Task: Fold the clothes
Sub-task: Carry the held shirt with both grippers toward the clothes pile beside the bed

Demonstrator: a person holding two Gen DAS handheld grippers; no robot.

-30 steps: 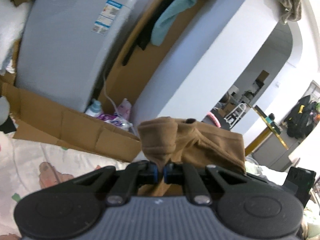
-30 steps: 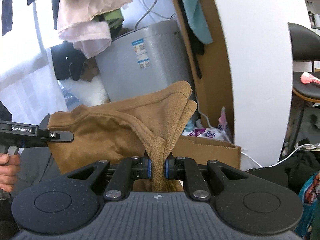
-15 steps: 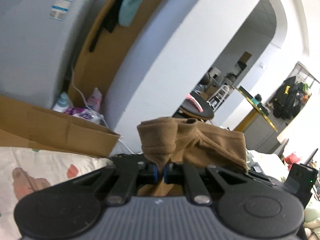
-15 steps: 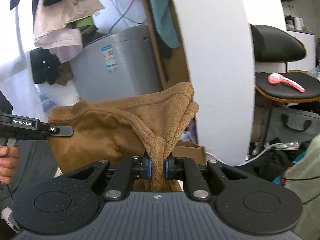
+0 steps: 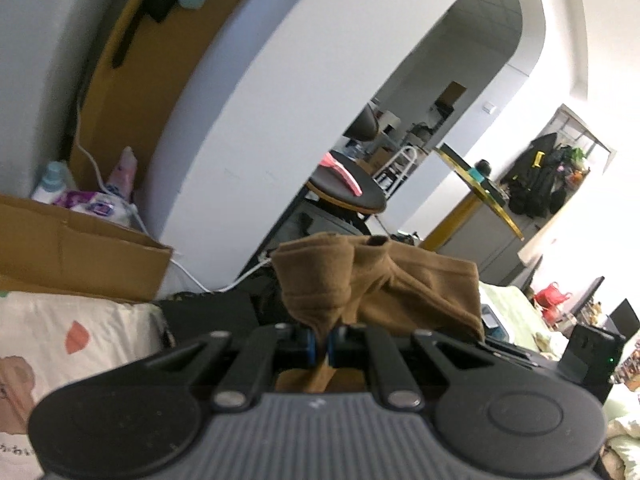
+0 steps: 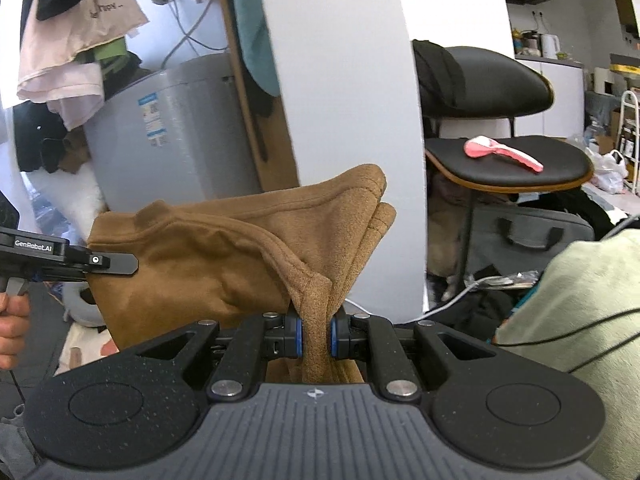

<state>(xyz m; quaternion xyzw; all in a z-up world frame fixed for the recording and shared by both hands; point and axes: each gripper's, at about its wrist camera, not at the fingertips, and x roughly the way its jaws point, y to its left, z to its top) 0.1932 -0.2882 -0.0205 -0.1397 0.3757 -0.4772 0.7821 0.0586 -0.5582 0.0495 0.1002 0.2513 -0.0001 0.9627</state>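
left gripper (image 5: 323, 346): jaws pinched almost together on a thin fold of the brown garment (image 5: 380, 288). the cloth bunches up above the blue pads and spreads away to the right of the view; a strip hangs down below the jaws.

right gripper (image 6: 316, 338): jaws closed on a thicker bunch of the same garment (image 6: 224, 256), pads pressing on both sides of it. the cloth rises from the grip in a peak with a stitched hem and runs left as a sagging sheet to the left gripper (image 6: 72, 260), which grips its far edge. a hand (image 6: 12, 332) shows below that gripper, on its handle.

the garment is held in the air between the two grippers, off any surface, partly gathered and not flat.

surroundings: a white pillar (image 6: 340, 120) stands behind the garment. left of it a grey appliance (image 6: 168, 136) with a label, with clothes (image 6: 80, 40) hanging above. right of the pillar a black chair (image 6: 508, 164) with a pink item (image 6: 500, 152) lying on its seat. a pale green fabric (image 6: 580, 320) fills the lower right of the right view. in the left view, a cardboard box (image 5: 80, 248) sits at the left, above a patterned sheet (image 5: 60, 336).
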